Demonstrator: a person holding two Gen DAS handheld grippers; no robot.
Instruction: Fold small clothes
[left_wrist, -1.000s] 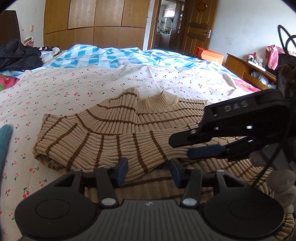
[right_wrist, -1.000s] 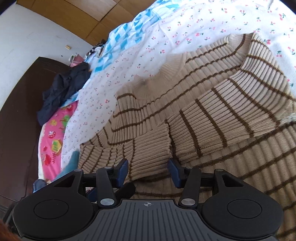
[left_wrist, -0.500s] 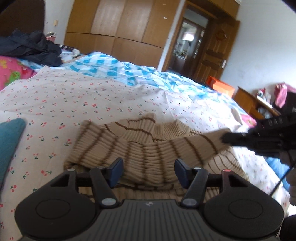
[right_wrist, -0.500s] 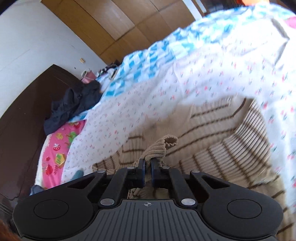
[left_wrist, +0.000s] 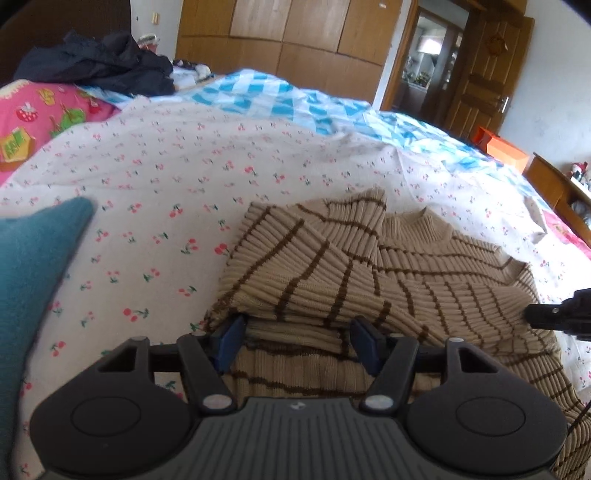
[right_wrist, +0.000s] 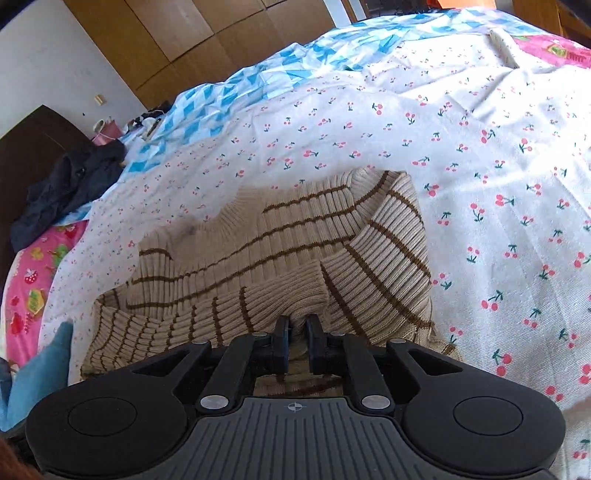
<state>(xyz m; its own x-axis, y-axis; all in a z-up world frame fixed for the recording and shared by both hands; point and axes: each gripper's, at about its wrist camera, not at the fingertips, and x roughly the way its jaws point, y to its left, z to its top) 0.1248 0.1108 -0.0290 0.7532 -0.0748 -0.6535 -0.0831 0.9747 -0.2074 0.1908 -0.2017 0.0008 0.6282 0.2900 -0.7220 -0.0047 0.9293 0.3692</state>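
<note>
A beige ribbed sweater with brown stripes lies on the cherry-print bedsheet, with a sleeve folded across its body. My left gripper is open and empty, its jaws low over the sweater's near left edge. My right gripper is shut on the sleeve of the sweater, holding it over the garment's body. The right gripper's tip also shows at the right edge of the left wrist view.
A teal cloth lies on the sheet to the left. A pink pillow and dark clothes lie at the head of the bed. A blue checked quilt lies beyond, with wardrobes and a door behind.
My right gripper shut on the sleeve and pulled it across the sweater to the right. My left gripper stayed open and shifted left along the sweater's edge.
</note>
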